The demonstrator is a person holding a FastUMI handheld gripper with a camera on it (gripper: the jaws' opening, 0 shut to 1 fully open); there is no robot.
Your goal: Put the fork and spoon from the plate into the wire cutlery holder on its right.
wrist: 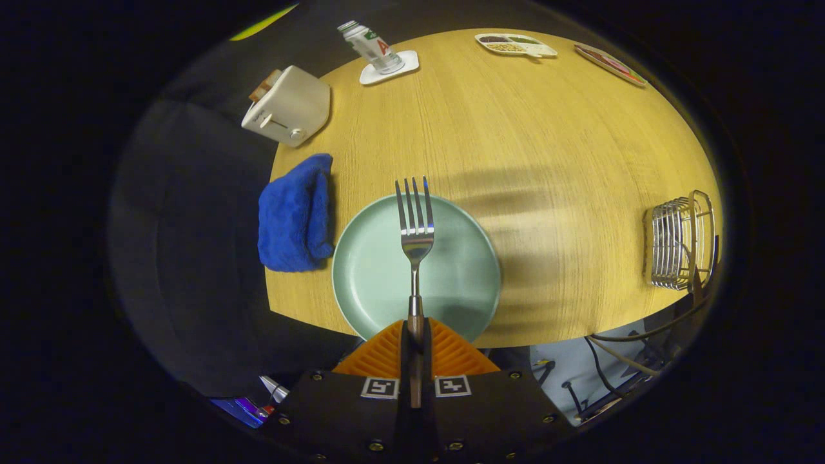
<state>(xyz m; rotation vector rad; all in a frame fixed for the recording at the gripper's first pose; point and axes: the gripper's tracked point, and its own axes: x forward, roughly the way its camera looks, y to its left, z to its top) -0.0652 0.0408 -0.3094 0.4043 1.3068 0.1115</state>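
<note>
Gripper: at the bottom centre of the frame, its two fingers closed together on the handle of the fork, pressing it from both sides.
Fork: held upright along the middle of the frame, handle pinched between the fingers, four tines pointing toward the top of the frame; it appears in front of the plate, its tines reaching just past the plate's far rim.
Plate: pale green, round, at lower centre of the frame on the near edge of the table, just ahead of the fingers; the part of its surface that shows is bare.
Spoon: cannot be made out anywhere in the frame.
Wire cutlery holder: chrome wire basket at the right edge of the frame, standing on the table near its right rim, well apart from the plate.
Table: round, light wood grain, filling the centre and upper right of the frame.
Blue cloth: folded, left of centre, just beside the plate's left rim.
Toaster: white, upper left, at the table's edge, with something brown in its slot.
Bottle: clear plastic, top centre-left, standing on a white coaster.
Divided tray: white, top centre-right, with small portions of food.
Flat card: upper right, lying on the table beyond the tray.
Cables: lower right, below the table's edge.
</note>
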